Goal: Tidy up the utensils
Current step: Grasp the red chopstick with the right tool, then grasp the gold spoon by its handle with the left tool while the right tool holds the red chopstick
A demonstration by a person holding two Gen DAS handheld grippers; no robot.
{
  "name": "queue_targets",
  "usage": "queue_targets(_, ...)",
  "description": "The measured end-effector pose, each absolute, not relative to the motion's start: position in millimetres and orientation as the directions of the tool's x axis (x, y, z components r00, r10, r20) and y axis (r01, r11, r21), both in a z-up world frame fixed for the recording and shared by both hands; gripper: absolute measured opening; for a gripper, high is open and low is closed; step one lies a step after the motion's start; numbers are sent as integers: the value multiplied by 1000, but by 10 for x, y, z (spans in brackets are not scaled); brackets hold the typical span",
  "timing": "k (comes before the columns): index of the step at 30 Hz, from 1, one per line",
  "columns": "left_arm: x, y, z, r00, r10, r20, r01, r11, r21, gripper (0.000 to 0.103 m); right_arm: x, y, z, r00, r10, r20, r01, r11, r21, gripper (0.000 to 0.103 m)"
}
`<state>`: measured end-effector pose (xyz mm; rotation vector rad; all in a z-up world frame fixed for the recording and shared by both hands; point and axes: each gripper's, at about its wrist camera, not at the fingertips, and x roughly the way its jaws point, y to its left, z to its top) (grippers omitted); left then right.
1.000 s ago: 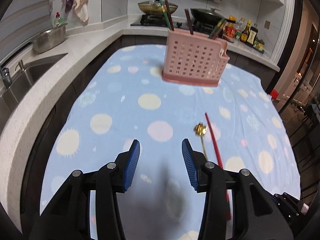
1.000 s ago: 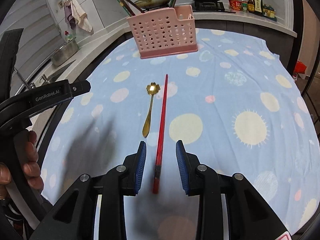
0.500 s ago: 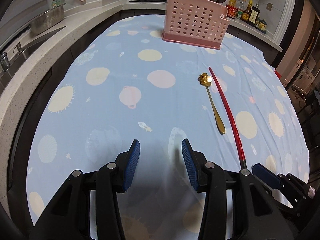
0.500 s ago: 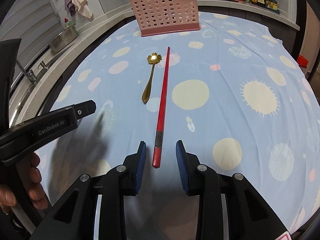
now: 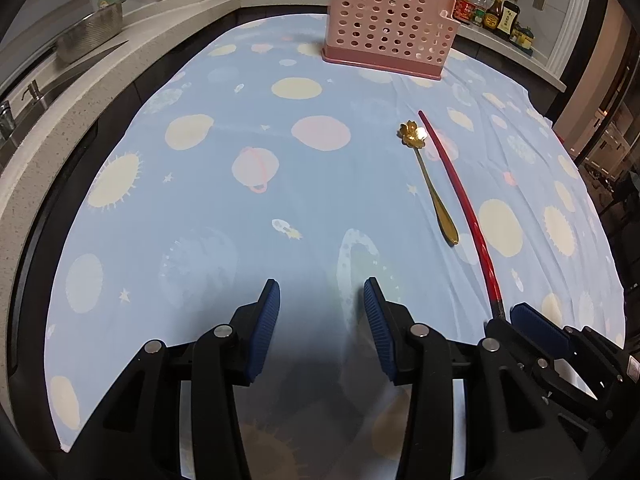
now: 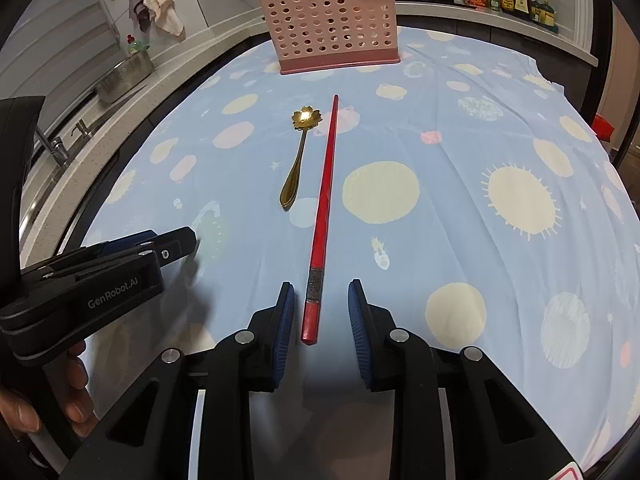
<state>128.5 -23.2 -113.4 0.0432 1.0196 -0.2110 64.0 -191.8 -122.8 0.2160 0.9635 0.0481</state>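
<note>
A red chopstick (image 6: pixel 323 216) lies on the blue patterned cloth, its near end between the blue pads of my right gripper (image 6: pixel 319 312). Those jaws are closing, and a gap shows on both sides of the stick. A gold spoon (image 6: pixel 298 156) with a flower-shaped bowl lies just left of the chopstick. A pink perforated utensil basket (image 6: pixel 332 34) stands at the far end of the cloth with chopsticks in it. My left gripper (image 5: pixel 320 312) hovers open over bare cloth, left of the gold spoon (image 5: pixel 430 184) and red chopstick (image 5: pixel 464 208). The pink basket (image 5: pixel 386 30) stands far ahead.
A steel bowl (image 5: pixel 90 36) and sink tap (image 5: pixel 6 116) sit on the counter to the left. Sauce bottles (image 5: pixel 492 12) line the back right counter. A hand (image 6: pixel 76 404) holds the left gripper's handle. The cloth's edge drops off on the right.
The left gripper came down closer to the cloth and tilted. The right gripper's jaws narrowed around the chopstick's near end, which now reaches further in between the pads.
</note>
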Motion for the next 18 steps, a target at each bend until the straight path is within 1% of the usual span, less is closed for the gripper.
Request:
queue_targets(4,1293,-239,-1135,505,-153,-849,197,979,-60,42,651,-1951,-1238,573,126,-810,64,978,198,16)
queue_targets(9,1291,-247,-1138,506,-151,-849,198,979,-56,43,657,-2003,-1250,575,125,-809,76,976,205,8)
queue_targets(11,1288,-252,-1141,508,-149,-848,198,979,-54,46,656,-2019,-1253,576,129,-807,77,975,211,7)
queue_targets(18,1294,-260,-1151,508,-149,-849,200,978,-52,48,626,-2064,-1240,585,114,-803,98,973,211,7)
